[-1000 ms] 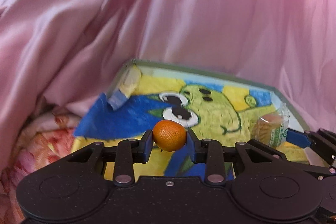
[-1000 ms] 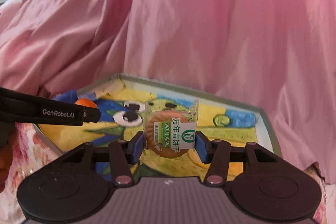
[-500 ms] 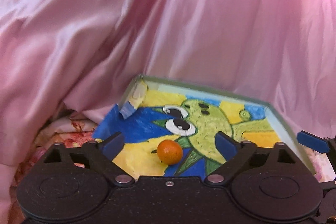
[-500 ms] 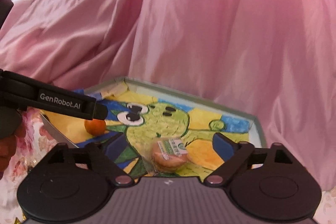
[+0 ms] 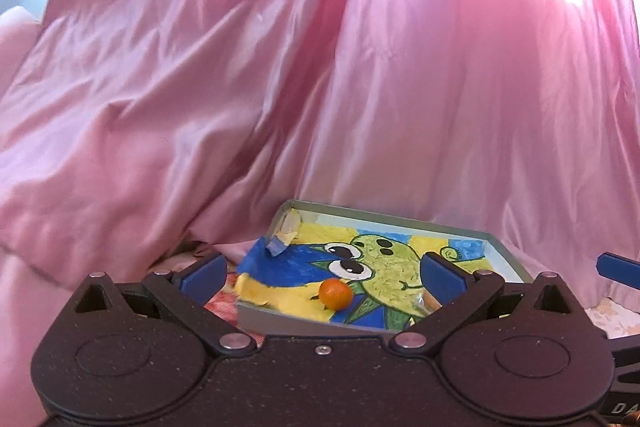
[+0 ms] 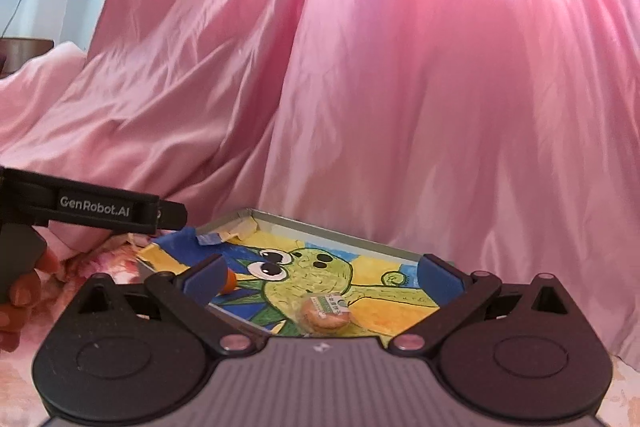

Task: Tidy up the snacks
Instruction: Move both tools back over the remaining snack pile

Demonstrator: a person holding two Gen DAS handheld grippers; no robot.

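L gripper (image 5: 324, 273) jaws just opened wide, empty | R gripper (image 6: 322, 277) same

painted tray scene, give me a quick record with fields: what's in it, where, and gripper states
container: shallow grey tray with a painted green cartoon creature lining
item 1: small orange mandarin, loose on the tray's near left
item 2: round wrapped biscuit, loose near the front edge
left gripper: open, holding nothing
right gripper: open, holding nothing
backdrop: pink satin cloth
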